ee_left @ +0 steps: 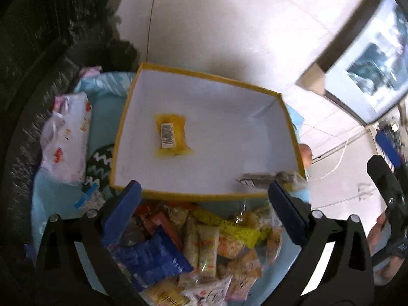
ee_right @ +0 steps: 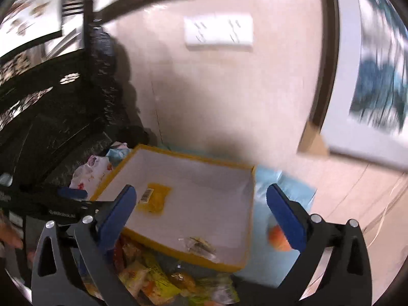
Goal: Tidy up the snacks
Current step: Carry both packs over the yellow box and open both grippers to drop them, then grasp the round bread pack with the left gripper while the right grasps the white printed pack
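Note:
A yellow-rimmed box (ee_left: 122, 127) with a white inside holds a yellow snack packet (ee_left: 172, 135) and a clear-wrapped dark snack (ee_left: 265, 178) near its front right corner. A pile of mixed snack packets (ee_left: 204, 244) lies in front of the box. My left gripper (ee_left: 204, 204) is open and empty above the pile. In the right wrist view my right gripper (ee_right: 201, 204) is open and empty over the box (ee_right: 244, 232), with the yellow packet (ee_right: 154, 199) and the clear-wrapped snack (ee_right: 201, 247) below it.
A light blue cloth (ee_left: 63, 199) covers the surface. A white patterned pack (ee_left: 68, 137) and a dark zigzag item (ee_left: 100, 168) lie left of the box. An orange ball (ee_right: 278, 237) sits right of the box. A dark textured object (ee_left: 33, 76) stands at left; a white wall is behind.

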`<state>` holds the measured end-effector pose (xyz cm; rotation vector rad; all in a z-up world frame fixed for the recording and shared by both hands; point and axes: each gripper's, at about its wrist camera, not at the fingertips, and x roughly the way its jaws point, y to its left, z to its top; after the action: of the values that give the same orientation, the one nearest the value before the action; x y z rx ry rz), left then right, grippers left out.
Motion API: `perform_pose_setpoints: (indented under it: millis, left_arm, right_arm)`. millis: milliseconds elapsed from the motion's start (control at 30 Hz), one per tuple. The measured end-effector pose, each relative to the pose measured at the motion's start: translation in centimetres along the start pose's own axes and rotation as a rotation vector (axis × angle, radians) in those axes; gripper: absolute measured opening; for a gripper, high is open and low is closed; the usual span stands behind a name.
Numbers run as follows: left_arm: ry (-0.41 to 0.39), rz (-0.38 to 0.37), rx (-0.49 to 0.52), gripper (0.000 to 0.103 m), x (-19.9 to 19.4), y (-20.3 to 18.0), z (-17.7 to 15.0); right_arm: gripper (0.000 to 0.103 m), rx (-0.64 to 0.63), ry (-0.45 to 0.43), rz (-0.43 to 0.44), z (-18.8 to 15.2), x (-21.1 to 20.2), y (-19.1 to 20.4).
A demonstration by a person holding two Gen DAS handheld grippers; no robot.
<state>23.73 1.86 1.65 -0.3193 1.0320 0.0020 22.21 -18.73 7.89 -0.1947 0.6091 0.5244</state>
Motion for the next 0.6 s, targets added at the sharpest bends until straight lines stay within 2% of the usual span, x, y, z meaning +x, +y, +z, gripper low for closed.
perform_pose_setpoints:
  millis: [100, 233, 333, 433, 500, 600]
  left_arm:
    - [-0.013, 0.048, 0.07, 0.101, -1.6, 0.5, -2.7]
    - [0.018, 0.081, 0.144, 0.101, -2.1, 1.8, -8.1]
    - [0.088, 0.086, 0.123, 0.101, -1.4, 3.4, -12.6]
    - [0.17, 0.1, 0.075, 0.101, 0.0, 5.0, -16.2]
    - [0.211, 0.104, 0.046, 0.101, 0.8, 5.8, -17.9]
    - [0.261, 0.094, -0.027, 0.101, 2.1, 6.8, -19.3]
  right_arm:
    - [0.102, 0.027, 0.058, 0.062, -2.7, -1.6, 0.6]
    - [0.102, 0.113, 0.169, 0.05, -9.0, -2.4, 0.8]
    - [0.102, 0.238, 0.264, 0.009, -14.7, -2.6, 0.5]
    - [0.102, 0.376, 0.332, 0.001, -18.7, -2.7, 0.4]
    - [0.102, 0.434, 0.359, -0.003, -20.1, -2.8, 0.7]
    - [0.102, 0.445, 0.356, -0.009, -20.9, -2.8, 2.3]
